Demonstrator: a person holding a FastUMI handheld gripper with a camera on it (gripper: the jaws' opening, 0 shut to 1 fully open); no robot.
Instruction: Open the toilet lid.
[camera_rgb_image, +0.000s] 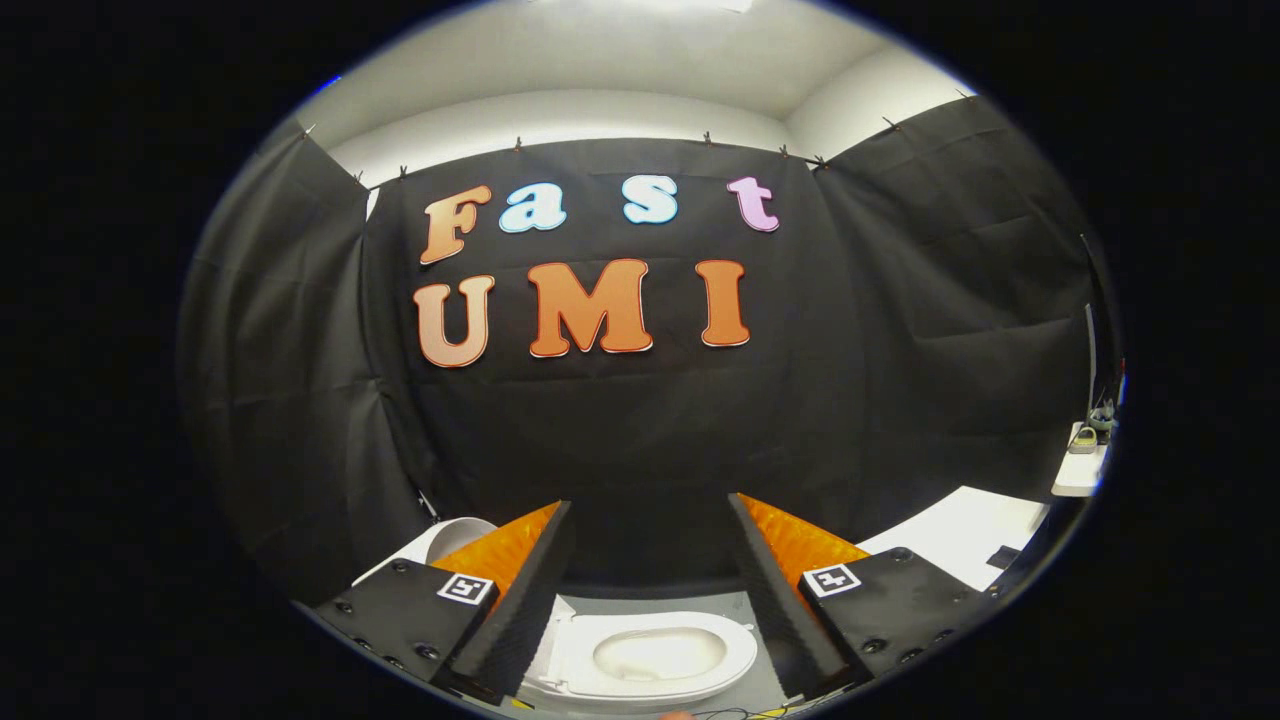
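Gripper (650, 560) spread wide and released, toilet (650, 655) between its fingers, lid seemingly raised already

white table (960, 530), black cloth wall (640, 430), white ceiling (600, 60)

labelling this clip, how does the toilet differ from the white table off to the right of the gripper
The toilet is rounded, with an oval bowl showing; the white table is flat and straight-edged. The toilet lies between the open gripper's fingers, low on the grey floor; the table stands beyond the right-hand finger, higher up by the black cloth wall. The toilet shows nearly whole, the table partly behind the gripper. Both are white.
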